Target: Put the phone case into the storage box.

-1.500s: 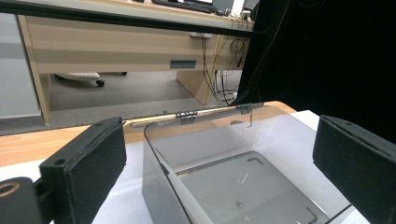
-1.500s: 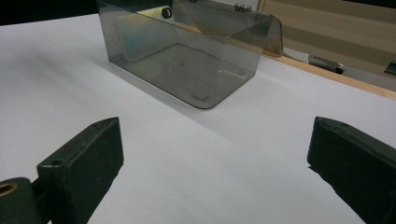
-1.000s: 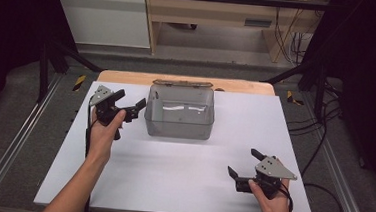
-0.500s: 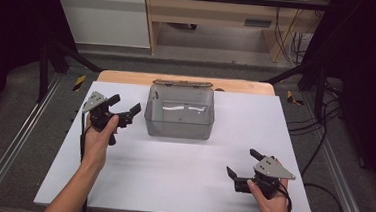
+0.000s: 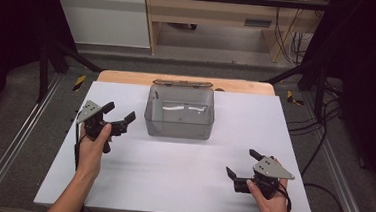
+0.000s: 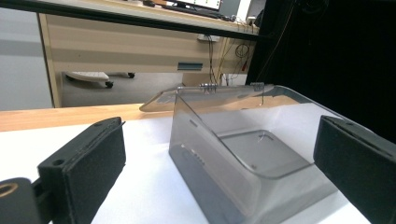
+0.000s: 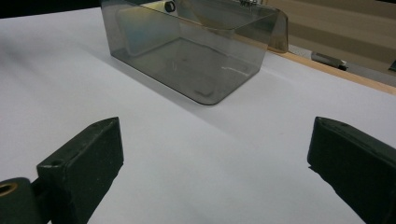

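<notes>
A clear smoky plastic box [image 5: 179,113] with its hinged lid folded back stands at the middle back of the white table [image 5: 171,175]. It looks empty. My left gripper [image 5: 119,113] is held open to the left of the box, a short gap from its wall; the box [image 6: 243,154] rises close between its jaws in the left gripper view. My right gripper [image 5: 242,164] is open near the front right of the table, well short of the box [image 7: 191,51], with nothing between its jaws.
A wooden strip [image 5: 128,77] runs along the table's far edge, where the box's lid rests. Metal rails [image 5: 18,139] flank the table on both sides. Cables [image 5: 323,145] lie on the floor at the right. A desk [image 5: 207,12] stands beyond.
My left gripper has drawn back from the box, moving left and toward the person, over the last second. The right gripper has stayed in place.
</notes>
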